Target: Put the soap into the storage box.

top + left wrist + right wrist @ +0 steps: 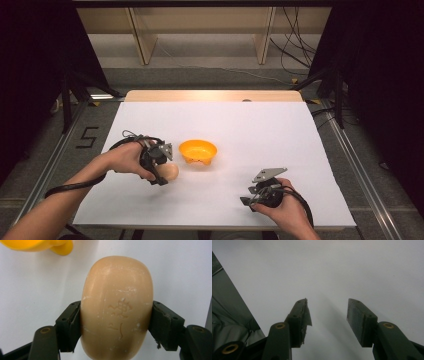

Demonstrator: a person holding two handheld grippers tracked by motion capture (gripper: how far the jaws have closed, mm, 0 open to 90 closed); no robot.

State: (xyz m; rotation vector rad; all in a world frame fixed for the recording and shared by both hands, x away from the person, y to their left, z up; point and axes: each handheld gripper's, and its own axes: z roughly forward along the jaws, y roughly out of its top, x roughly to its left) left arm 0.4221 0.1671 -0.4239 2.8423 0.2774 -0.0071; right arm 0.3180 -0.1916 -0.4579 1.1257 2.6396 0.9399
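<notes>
A tan oval bar of soap (116,307) with a stamped mark is clamped between the jaws of my left gripper (115,322). In the high view the soap (170,172) sticks out of the left gripper (161,170) just left of and below an orange bowl (198,151) on the white table sheet. The bowl's edge (37,246) shows at the top left of the left gripper view. My right gripper (250,197) rests near the table's front right, and its jaws (327,315) stand apart over bare white sheet with nothing between them.
The white sheet (250,130) covers the table, with a wooden strip (215,95) along its far edge. Metal rails run along both sides on the floor. Wooden frames and cables lie beyond the far edge.
</notes>
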